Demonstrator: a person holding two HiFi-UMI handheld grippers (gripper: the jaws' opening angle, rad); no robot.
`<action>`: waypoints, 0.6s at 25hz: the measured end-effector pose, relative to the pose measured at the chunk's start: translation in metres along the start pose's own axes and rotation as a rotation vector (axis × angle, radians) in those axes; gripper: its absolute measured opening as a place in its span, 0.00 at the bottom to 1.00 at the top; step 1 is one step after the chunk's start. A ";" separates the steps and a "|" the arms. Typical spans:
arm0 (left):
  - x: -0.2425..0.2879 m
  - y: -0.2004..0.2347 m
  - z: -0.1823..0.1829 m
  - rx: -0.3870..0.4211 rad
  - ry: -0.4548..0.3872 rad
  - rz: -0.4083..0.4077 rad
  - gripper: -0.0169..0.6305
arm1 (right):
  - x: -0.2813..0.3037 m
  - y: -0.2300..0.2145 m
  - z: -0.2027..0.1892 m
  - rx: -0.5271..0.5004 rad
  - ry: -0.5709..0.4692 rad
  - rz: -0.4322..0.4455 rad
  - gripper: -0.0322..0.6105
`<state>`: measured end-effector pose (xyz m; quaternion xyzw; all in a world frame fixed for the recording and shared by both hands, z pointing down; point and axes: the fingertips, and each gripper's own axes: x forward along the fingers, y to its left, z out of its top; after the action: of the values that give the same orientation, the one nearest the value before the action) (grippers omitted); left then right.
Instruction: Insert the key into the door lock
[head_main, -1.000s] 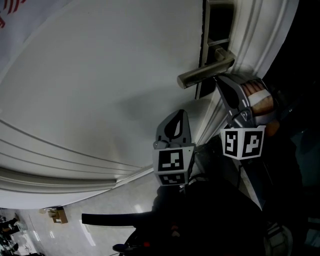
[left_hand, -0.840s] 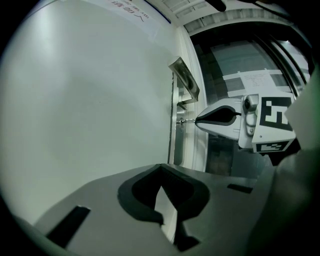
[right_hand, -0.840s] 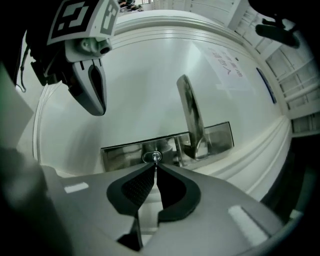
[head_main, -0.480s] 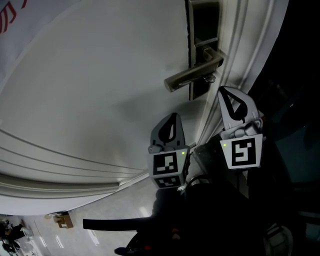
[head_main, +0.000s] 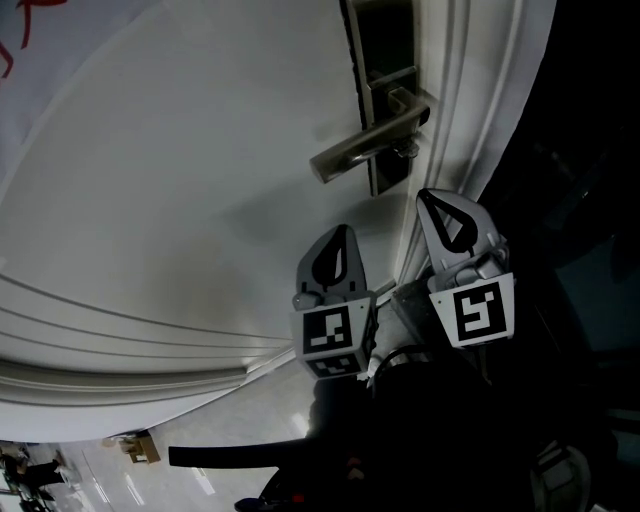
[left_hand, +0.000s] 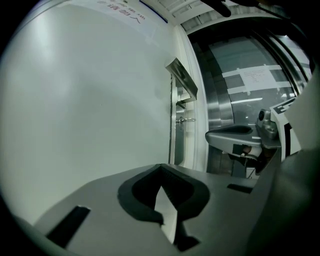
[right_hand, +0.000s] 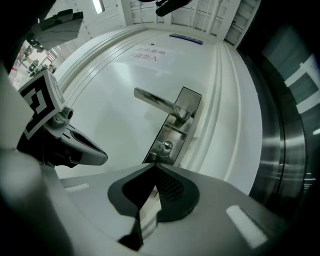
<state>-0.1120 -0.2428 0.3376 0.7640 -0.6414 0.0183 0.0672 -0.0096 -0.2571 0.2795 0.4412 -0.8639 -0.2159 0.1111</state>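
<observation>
Showing white door, carrying metal lock plate along its edge, lever handle projecting just above round lock cylinder; printed notice sticking higher up.

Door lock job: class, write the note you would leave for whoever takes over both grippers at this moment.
Left gripper: shut, empty, beside the door, below the handle.
Right gripper: shut, empty, short of the lock plate, touching nothing.
Key: what looks like it juts out of the lock plate under the handle. Neither gripper holds it.
Done: insertion, apparently.
Left: check that it is fully seated. I cannot tell from these views.
</observation>
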 end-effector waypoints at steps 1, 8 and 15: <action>0.000 0.000 0.000 -0.001 0.003 -0.001 0.03 | -0.001 0.001 0.000 0.004 -0.004 0.000 0.05; 0.002 -0.001 0.000 0.000 0.001 -0.003 0.03 | -0.002 -0.001 0.001 0.008 -0.012 -0.012 0.05; 0.002 -0.003 -0.002 0.002 0.010 -0.011 0.03 | -0.002 0.000 -0.001 -0.007 -0.002 -0.014 0.05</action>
<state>-0.1086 -0.2438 0.3394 0.7675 -0.6368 0.0225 0.0699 -0.0080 -0.2561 0.2808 0.4466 -0.8602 -0.2202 0.1102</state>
